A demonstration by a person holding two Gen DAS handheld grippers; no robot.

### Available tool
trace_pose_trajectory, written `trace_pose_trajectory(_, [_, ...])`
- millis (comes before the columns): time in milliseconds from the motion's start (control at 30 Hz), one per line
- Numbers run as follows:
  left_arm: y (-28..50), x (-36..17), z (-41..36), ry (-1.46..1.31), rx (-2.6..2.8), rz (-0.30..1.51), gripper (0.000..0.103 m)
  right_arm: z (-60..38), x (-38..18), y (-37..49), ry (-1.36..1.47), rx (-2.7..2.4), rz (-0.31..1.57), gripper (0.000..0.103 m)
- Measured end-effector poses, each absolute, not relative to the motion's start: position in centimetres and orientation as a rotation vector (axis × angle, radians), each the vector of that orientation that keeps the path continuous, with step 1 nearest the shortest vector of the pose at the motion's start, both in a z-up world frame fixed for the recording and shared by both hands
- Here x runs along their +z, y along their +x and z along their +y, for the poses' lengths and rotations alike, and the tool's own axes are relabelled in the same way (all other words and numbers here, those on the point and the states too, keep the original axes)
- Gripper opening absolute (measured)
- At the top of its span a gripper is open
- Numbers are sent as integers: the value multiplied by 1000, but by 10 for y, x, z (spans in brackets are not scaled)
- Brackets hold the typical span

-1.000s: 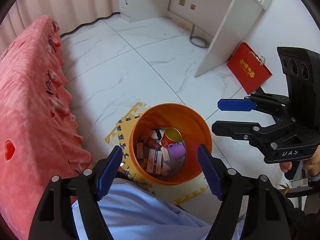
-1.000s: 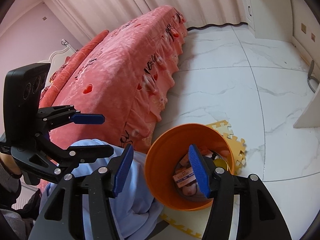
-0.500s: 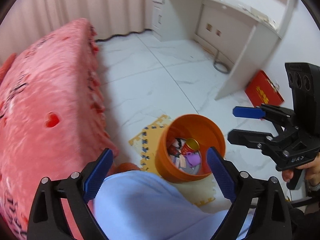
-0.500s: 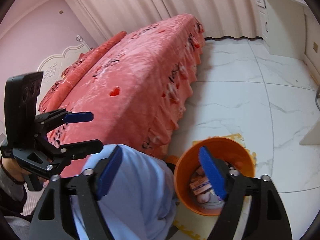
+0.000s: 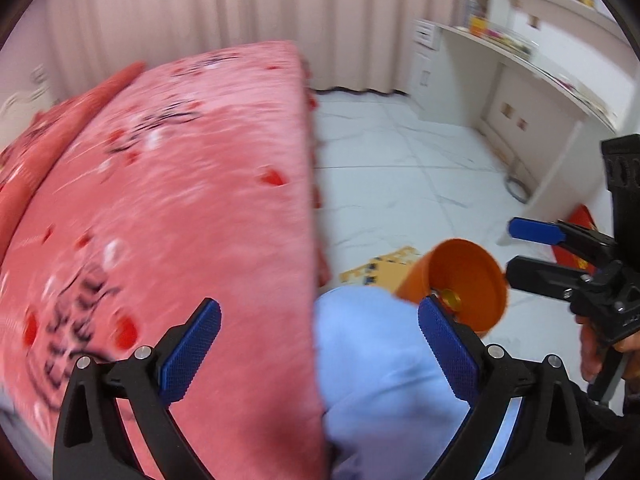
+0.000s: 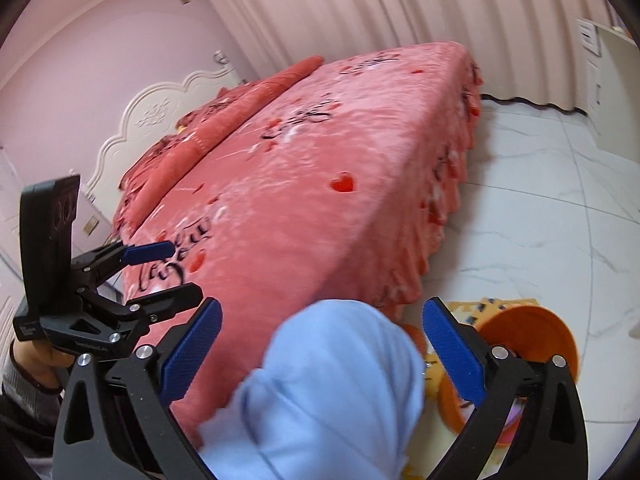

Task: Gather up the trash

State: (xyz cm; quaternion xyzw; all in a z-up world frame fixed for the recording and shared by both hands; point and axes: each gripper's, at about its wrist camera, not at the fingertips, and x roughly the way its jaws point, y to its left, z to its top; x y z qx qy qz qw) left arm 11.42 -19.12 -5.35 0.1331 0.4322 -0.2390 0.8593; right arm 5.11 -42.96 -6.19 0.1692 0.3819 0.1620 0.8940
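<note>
The orange trash bin (image 5: 468, 280) stands on the floor by the bed, low and right in both views (image 6: 532, 332). Some trash lies inside, with a yellow can top (image 5: 450, 298) showing. My left gripper (image 5: 318, 320) is over the bed's edge and a person's light blue knee (image 5: 380, 360). Its jaws are opening wide and hold nothing. My right gripper (image 6: 322, 312) is above the same knee (image 6: 332, 380), its jaws also opening and holding nothing. Each gripper shows in the other's view: the right (image 5: 514, 249) near the bin, the left (image 6: 182, 270) over the bed.
A bed with a pink-red blanket (image 6: 320, 160) fills the left and middle, with a white headboard (image 6: 160, 108) behind. A yellow foam mat (image 5: 384, 268) lies under the bin. A white desk (image 5: 520, 80) and a red bag (image 5: 580, 216) stand at the right on the marble floor (image 6: 540, 200).
Both grippers have risen and swung away from the bin toward the bed. Their jaws have widened. The bin has slid from the middle of each view to the lower right.
</note>
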Motion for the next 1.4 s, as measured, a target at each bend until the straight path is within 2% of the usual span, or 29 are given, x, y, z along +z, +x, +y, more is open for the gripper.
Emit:
trace_pose_trajectory(300, [83, -38, -86, 104, -206, 865, 97, -345, -40, 57, 281, 436, 748, 98])
trace_pose_trajectory(533, [48, -31, -44, 56, -63, 808, 97, -288, -21, 48, 210, 463, 653, 98])
trace_pose_trajectory(1100, [23, -43, 8, -198, 38, 767, 97, -221, -24, 29, 126, 558, 655, 98])
trace_pose_trajectory(1400, [15, -40, 4, -155, 74, 745, 97, -210, -26, 27, 118, 583, 656, 98])
